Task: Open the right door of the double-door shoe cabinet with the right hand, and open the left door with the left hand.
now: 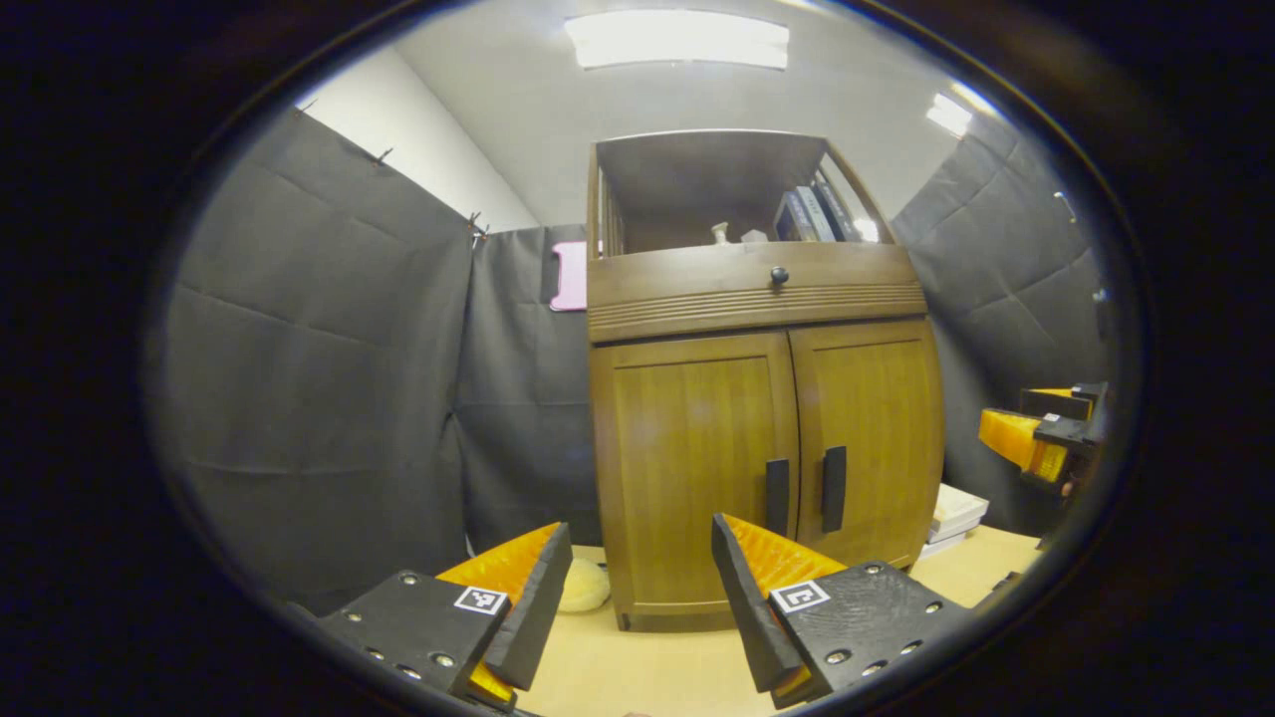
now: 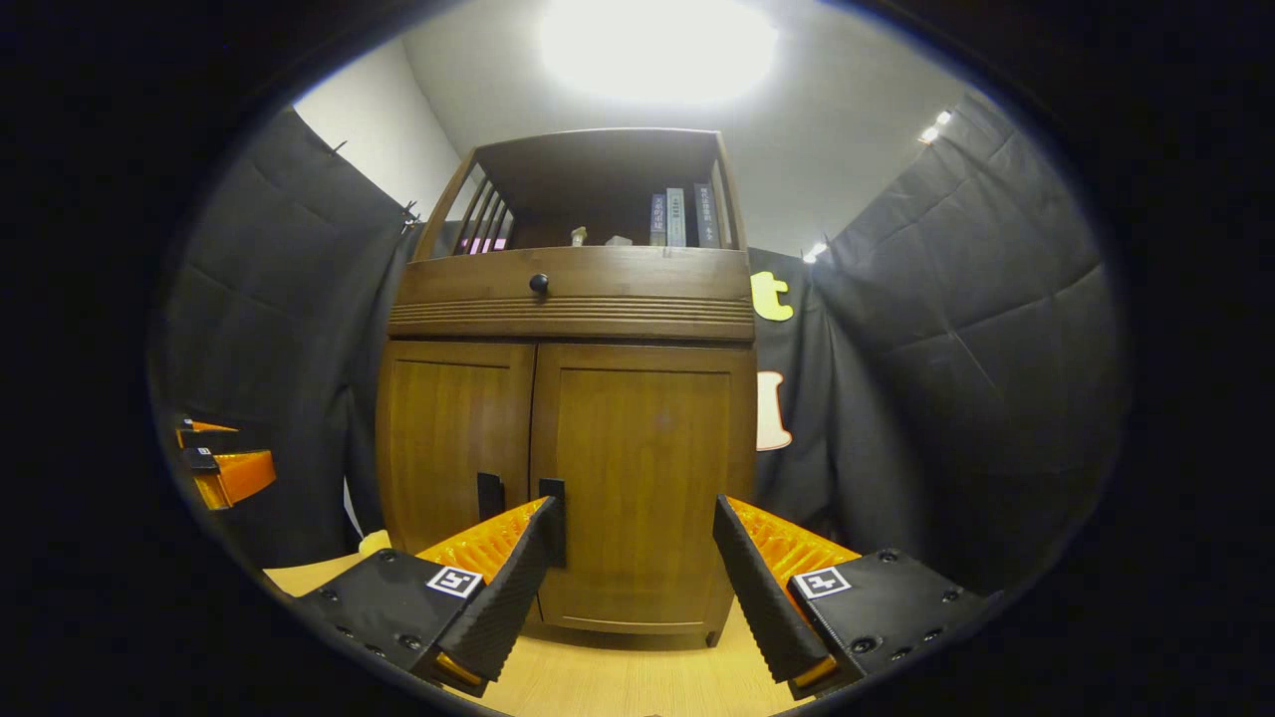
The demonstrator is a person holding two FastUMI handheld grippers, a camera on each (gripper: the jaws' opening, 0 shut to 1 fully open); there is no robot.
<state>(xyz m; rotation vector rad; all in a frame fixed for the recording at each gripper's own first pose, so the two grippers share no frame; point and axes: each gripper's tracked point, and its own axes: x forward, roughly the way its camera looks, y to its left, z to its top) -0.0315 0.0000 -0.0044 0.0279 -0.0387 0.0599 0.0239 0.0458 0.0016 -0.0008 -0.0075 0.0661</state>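
Left gripper view, shoe cabinet (image 1: pixel 762 468) doors closed, left gripper (image 1: pixel 637 597) fingers apart.

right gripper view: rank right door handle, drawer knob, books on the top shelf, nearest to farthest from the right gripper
From the right gripper, open and low in front of the cabinet:
1. Right door handle, just behind its left finger, low on the door.
2. Drawer knob, higher up, on the drawer front above the doors.
3. Books, standing at the back right of the open top shelf.

bright ceiling light (image 2: pixel 657 45) glares overhead; sharp centre, fisheye bending and dimming at edges.
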